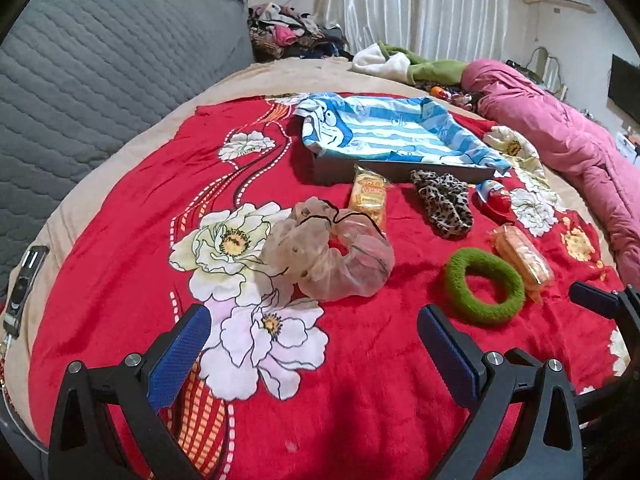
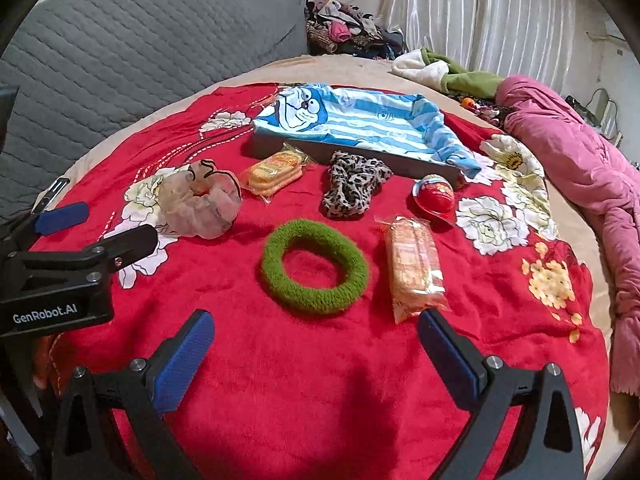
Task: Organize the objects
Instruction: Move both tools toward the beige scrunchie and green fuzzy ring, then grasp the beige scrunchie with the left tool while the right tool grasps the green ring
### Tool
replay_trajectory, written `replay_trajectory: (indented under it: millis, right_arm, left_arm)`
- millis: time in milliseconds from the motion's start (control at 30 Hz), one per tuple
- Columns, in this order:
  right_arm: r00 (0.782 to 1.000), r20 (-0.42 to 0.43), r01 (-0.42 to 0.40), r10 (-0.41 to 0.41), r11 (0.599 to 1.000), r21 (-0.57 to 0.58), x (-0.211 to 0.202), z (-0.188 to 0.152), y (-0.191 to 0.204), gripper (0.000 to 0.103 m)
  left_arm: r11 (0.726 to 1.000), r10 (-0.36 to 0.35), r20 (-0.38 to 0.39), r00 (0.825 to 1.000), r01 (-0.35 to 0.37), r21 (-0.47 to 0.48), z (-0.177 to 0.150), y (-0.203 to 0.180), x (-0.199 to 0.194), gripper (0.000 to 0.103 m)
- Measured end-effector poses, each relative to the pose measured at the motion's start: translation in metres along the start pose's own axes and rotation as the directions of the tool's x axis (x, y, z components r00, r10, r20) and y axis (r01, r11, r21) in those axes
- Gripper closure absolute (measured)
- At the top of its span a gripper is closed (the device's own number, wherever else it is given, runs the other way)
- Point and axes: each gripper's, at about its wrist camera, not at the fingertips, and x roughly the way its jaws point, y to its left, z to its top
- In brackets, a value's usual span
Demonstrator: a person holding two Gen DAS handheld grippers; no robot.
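On the red flowered blanket lie a sheer beige scrunchie (image 1: 332, 250) (image 2: 200, 210), a green fuzzy scrunchie (image 1: 485, 285) (image 2: 315, 266), a leopard scrunchie (image 1: 444, 202) (image 2: 352, 188), two wrapped biscuit packs (image 1: 368, 198) (image 1: 522, 258) (image 2: 274, 174) (image 2: 414, 270) and a red toy egg (image 1: 494, 200) (image 2: 436, 198). A dark box lined with a blue striped cloth (image 1: 394, 136) (image 2: 360, 126) stands behind them. My left gripper (image 1: 314, 338) is open and empty, just short of the beige scrunchie. My right gripper (image 2: 316, 342) is open and empty, just short of the green scrunchie.
A grey quilted headboard (image 1: 100, 80) is on the left. A pink quilt (image 1: 560, 136) (image 2: 580, 152) lies along the right edge. Clothes are piled at the back (image 1: 296, 28). A phone (image 1: 24, 288) lies at the left bed edge. The left gripper also shows in the right wrist view (image 2: 100, 232).
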Motion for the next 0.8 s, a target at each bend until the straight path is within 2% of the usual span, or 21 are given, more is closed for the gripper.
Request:
replay_trajectory:
  millis: [800]
  right_arm:
    - [0.999, -0.048, -0.011, 0.012, 1.000, 0.013, 0.045, 0.028, -0.001, 0.001]
  left_arm:
    - [1.000, -0.003, -0.045, 0.999, 0.003, 0.006, 0.023, 0.004, 0.047, 0.000]
